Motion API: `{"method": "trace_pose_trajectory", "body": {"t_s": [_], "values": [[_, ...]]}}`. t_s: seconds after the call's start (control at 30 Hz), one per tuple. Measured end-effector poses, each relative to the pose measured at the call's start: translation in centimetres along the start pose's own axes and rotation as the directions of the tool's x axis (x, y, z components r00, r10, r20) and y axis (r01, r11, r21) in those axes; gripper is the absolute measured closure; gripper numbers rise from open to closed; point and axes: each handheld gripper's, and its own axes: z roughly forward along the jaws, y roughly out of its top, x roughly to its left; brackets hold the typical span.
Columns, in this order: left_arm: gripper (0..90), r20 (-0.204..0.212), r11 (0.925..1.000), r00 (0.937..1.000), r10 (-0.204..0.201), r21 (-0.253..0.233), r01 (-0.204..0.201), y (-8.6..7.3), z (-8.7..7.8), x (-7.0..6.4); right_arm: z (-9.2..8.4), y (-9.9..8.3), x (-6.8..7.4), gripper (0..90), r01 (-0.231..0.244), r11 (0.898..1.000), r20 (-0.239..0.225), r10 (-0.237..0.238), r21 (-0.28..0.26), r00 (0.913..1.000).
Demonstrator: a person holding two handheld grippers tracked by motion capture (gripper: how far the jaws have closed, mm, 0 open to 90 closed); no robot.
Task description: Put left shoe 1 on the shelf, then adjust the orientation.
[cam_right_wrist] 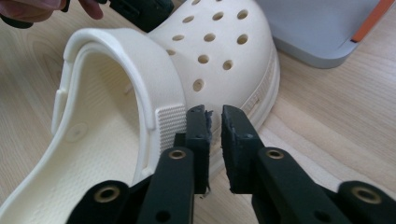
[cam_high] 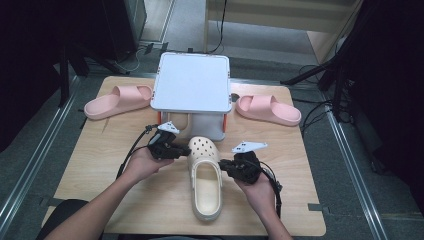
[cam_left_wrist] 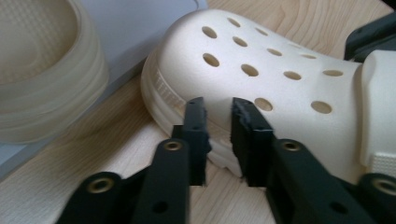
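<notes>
Cream clog lies on wooden table, toe pointing at white stand, heel toward person. Left gripper meets left flank of toe; jaws slightly apart, rim of sole in gap, pads not pressing. Right gripper flanks opposite side near strap hinge; jaws narrowly apart, nothing clamped. Second cream clog sits under stand. Likely squaring shoe from both sides. Pink slides flank stand, untouched.
</notes>
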Motion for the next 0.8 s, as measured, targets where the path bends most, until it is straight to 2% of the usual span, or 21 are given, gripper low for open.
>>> {"method": "trace_pose_trajectory", "body": {"t_s": [0.1,0.2,0.3,0.37,0.43,0.63,0.7,0.8], "values": [[72.5,0.013,0.9997,0.9998,-0.016,-0.016,0.016,0.2,-0.6,0.3,-0.7,0.1,-0.1,76.0,-0.004,1.0,0.006,0.004,-0.031,1.0],[70.9,0.013,0.9996,0.9998,-0.015,-0.023,0.015,0.3,-1.4,0.3,-1.7,0.1,0.0,70.0,-0.028,0.998,0.004,0.029,-0.063,0.9996],[70.2,0.035,0.9992,0.999,-0.026,-0.029,0.027,0.6,-2.3,0.2,-2.5,0.0,0.3,66.1,-0.048,0.996,-0.017,0.047,-0.081,0.9988],[69.0,0.043,0.9993,0.9989,-0.018,-0.033,0.02,0.8,-3.1,0.1,-2.9,-0.1,0.7,64.2,-0.052,0.995,-0.028,0.05,-0.087,0.9984],[69.1,0.036,0.9991,0.9992,-0.019,-0.038,0.02,0.9,-4.0,0.1,-3.3,-0.2,1.1,63.0,-0.053,0.994,-0.032,0.05,-0.096,0.9982],[71.4,0.036,0.9986,0.9991,-0.024,-0.046,0.025,1.3,-5.5,0.2,-3.4,-1.0,2.4,58.7,-0.065,0.995,-0.041,0.062,-0.073,0.9973],[72.1,0.027,0.9989,0.9995,-0.017,-0.042,0.018,1.6,-5.9,0.3,-3.3,-1.2,2.8,56.9,-0.063,0.996,-0.039,0.061,-0.07,0.9974],[73.6,0.017,0.998,0.9999,0.002,-0.063,-0.001,2.1,-6.6,0.3,-3.1,-1.5,3.2,54.8,-0.062,0.996,-0.03,0.06,-0.067,0.9978]]}}
